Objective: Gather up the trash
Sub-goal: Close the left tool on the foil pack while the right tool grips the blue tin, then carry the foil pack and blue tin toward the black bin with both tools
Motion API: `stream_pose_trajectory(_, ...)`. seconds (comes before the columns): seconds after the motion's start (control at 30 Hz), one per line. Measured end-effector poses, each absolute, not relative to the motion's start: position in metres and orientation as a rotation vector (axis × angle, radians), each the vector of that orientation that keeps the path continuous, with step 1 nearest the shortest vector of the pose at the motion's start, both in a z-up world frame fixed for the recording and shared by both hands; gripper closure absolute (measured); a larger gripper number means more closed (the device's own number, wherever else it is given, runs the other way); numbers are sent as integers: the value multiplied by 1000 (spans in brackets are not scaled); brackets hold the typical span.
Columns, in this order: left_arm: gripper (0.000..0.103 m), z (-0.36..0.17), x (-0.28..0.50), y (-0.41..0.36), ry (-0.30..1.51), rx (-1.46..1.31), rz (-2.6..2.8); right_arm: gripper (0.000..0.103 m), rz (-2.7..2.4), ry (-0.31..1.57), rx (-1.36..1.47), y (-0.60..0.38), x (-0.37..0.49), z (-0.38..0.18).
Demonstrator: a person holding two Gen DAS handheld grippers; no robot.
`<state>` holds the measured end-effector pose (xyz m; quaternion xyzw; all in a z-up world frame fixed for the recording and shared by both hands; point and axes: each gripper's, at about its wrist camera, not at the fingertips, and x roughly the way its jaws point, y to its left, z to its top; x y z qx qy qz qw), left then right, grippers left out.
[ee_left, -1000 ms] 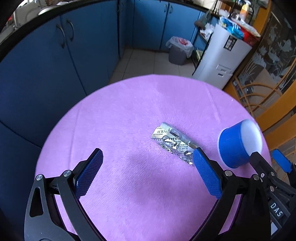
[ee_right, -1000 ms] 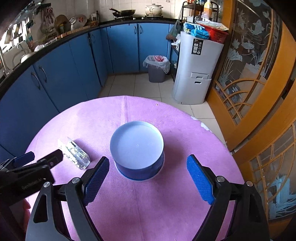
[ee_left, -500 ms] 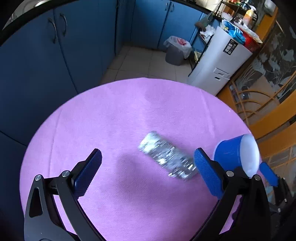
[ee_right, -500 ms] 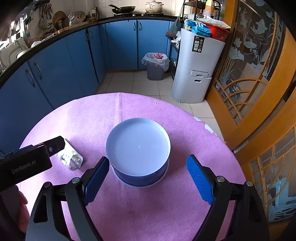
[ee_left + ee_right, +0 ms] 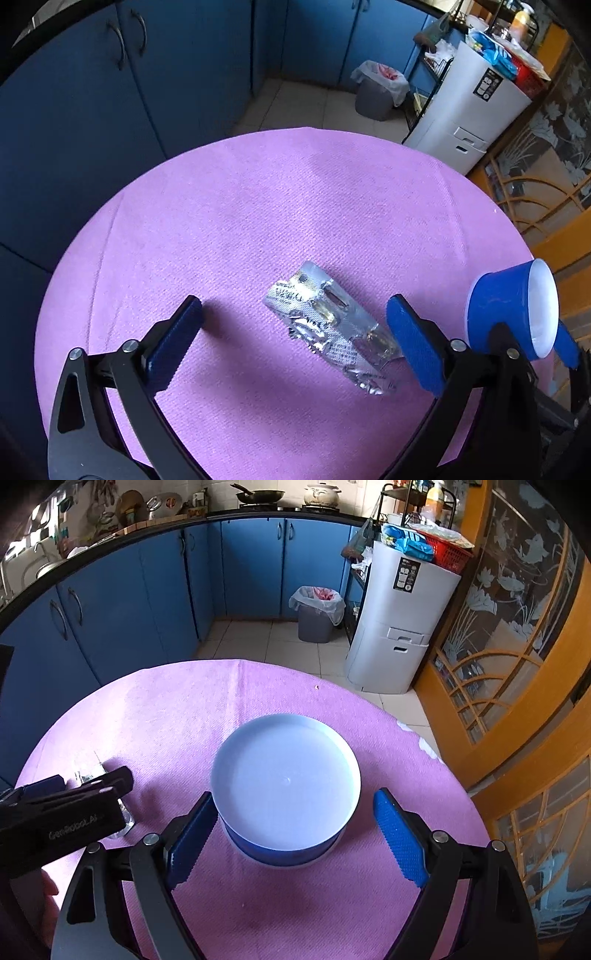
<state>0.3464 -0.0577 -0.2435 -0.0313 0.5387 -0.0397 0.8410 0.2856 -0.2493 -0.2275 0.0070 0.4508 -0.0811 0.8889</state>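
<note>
So we had the left gripper (image 5: 291, 328) hanging over the round surface (image 5: 258, 206) with its purple cloth, jaws spread wide and nothing between the pads. The trash was an empty blister pack (image 5: 330, 332), crumpled silver foil, lying flat on the cloth between the two blue pads but way closer to the right-side one, its far corner just beside that pad; we couldn't tell if it was actually touching. Off to the right of that sat the blue cup (image 5: 511, 314), white inside, near the edge of the surface. From the right wrist view the same cup (image 5: 286, 779) stood upright with its mouth facing up, and the right gripper (image 5: 291, 838) was spread open around it, the left pad right up against the cup's rim and the right pad standing a bit apart from it, so it wasn't clamped. The left gripper also showed in that view as a black body at the left edge (image 5: 70, 805), mostly covering the pack (image 5: 86, 775). In the background there was a grey bin with a white liner (image 5: 317, 614) on the tiled floor by the blue cabinets (image 5: 122, 602).
</note>
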Motion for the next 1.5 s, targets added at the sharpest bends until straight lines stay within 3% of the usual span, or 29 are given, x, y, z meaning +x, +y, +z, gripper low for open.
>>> stream_pose_trajectory(0.07, 14, -243, 343, -56, 1127, -35, -78, 20, -172, 922, 5, -249, 284, -226)
stream_pose_trajectory(0.13, 29, -243, 339, -55, 1114, 3, -69, 22, -176, 904, 6, -251, 282, -224)
stream_pose_trajectory(0.2, 39, -242, 336, -54, 1103, 21, -70, 32, -175, 901, 8, -250, 280, -224)
stream_pose_trajectory(0.23, 55, -240, 335, -50, 1097, 19, -69, 32, -178, 898, 4, -250, 279, -224)
stream_pose_trajectory(0.27, 65, -239, 334, -47, 1093, 27, -54, 32, -176, 897, -2, -250, 278, -224)
stream_pose_trajectory(0.33, 74, -238, 333, -39, 1102, 1, -79, 32, -186, 878, -16, -248, 273, -221)
stream_pose_trajectory(0.57, 75, -229, 319, -29, 1094, -33, -87, 32, -183, 835, -17, -249, 253, -206)
stream_pose_trajectory(1.5, 75, -160, 242, -125, 929, 116, -210, 32, -312, 713, 115, -326, 160, -154)
